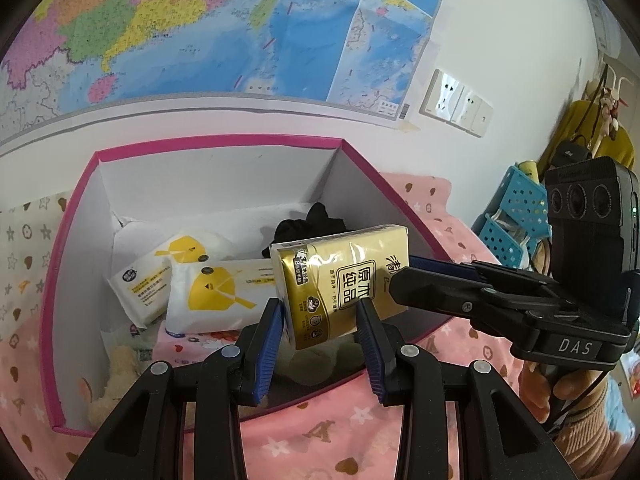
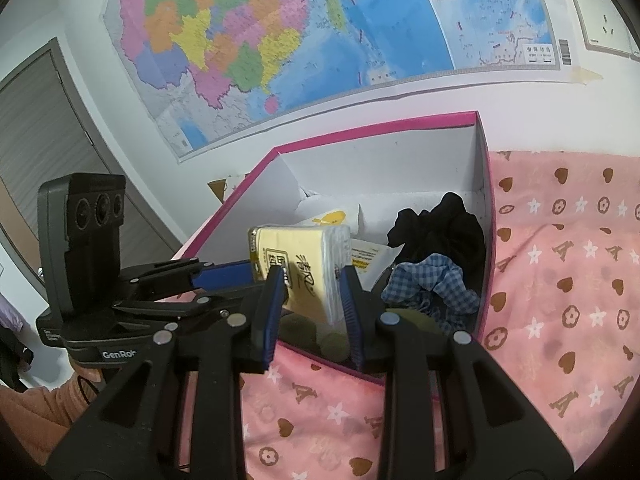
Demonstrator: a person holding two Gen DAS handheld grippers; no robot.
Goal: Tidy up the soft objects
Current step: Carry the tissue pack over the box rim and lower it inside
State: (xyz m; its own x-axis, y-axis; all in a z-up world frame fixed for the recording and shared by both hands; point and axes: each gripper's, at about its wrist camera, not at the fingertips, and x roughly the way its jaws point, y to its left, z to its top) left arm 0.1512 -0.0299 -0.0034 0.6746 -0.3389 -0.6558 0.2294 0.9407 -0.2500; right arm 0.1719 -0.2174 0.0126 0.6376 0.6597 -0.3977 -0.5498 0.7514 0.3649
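Observation:
A gold tissue pack (image 1: 342, 282) hangs over the front part of a pink-rimmed white box (image 1: 216, 148). Both grippers hold it: my left gripper (image 1: 322, 314) pinches it across its lower end, and my right gripper (image 2: 312, 284) pinches it from the other side. The pack also shows in the right wrist view (image 2: 298, 266). The right gripper (image 1: 436, 284) reaches in from the right in the left wrist view. Inside the box lie two white-and-yellow tissue packs (image 1: 218, 294), a black cloth (image 1: 310, 226), a blue checked scrunchie (image 2: 434, 290) and a beige plush toy (image 1: 116, 376).
The box (image 2: 486, 216) sits on a pink bedsheet (image 2: 560, 280) with hearts and stars. A map (image 1: 200, 28) hangs on the wall behind. Wall sockets (image 1: 456, 102) and blue baskets (image 1: 516, 216) are at the right. A door (image 2: 48, 140) is at the left.

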